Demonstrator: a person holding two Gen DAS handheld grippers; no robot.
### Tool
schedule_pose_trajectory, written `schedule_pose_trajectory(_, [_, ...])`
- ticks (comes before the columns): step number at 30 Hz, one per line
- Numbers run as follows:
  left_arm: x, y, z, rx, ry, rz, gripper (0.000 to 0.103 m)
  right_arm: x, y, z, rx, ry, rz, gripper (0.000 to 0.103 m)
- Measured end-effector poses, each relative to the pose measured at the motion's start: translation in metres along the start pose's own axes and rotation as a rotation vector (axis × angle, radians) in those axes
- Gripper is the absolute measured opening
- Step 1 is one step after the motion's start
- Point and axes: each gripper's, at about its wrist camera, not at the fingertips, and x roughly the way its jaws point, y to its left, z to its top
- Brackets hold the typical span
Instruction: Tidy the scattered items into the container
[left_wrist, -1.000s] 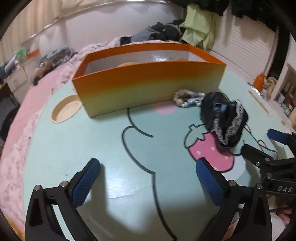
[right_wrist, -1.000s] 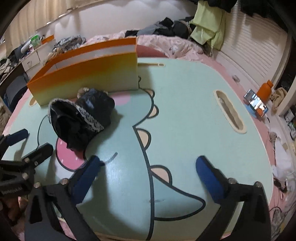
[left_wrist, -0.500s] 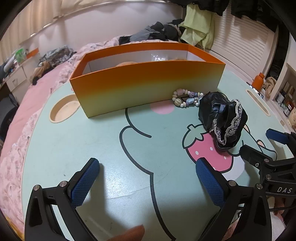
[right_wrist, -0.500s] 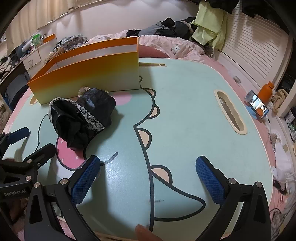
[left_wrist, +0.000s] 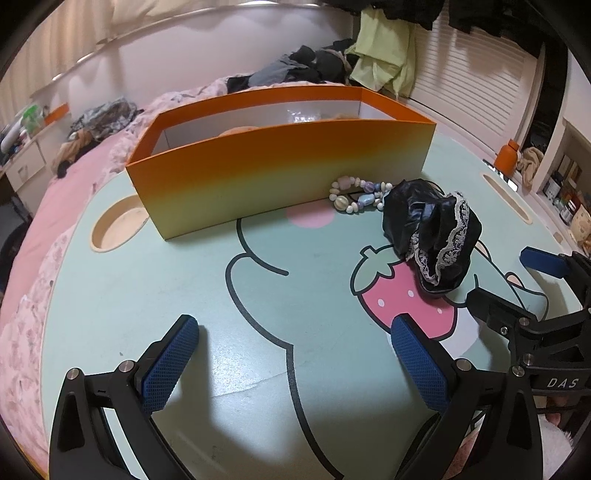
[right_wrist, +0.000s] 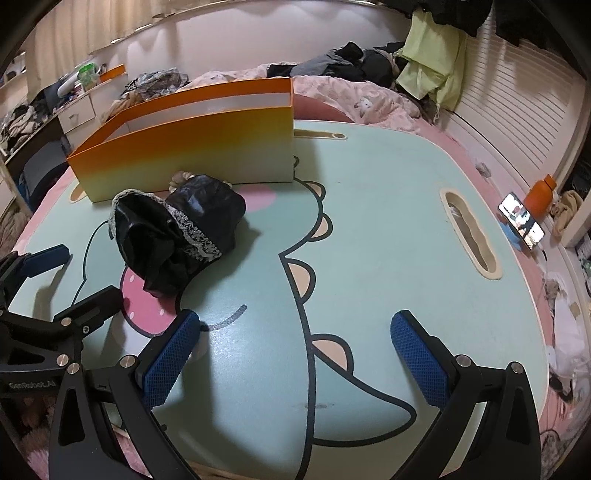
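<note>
Black lacy cloth lies just before the orange box, beads touching its wall; both my grippers, left and right, gape empty. Risk: snagging beads, shoving the box.

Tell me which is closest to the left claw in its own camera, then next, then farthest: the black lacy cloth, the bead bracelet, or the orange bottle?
From the left claw, in its own view:
1. Black lacy cloth, ahead to the right, lying on the strawberry picture.
2. Bead bracelet, just past the cloth, against the front wall of the orange box.
3. Orange bottle, far right, beyond the table's edge.
</note>
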Motion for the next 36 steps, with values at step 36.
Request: schedule_pose_trajectory(36, [0.001,-0.002,-0.002,0.007,-0.03,-0.006,0.103,-0.041,0.014,0.028,-0.013,-0.236,0.236,0.092])
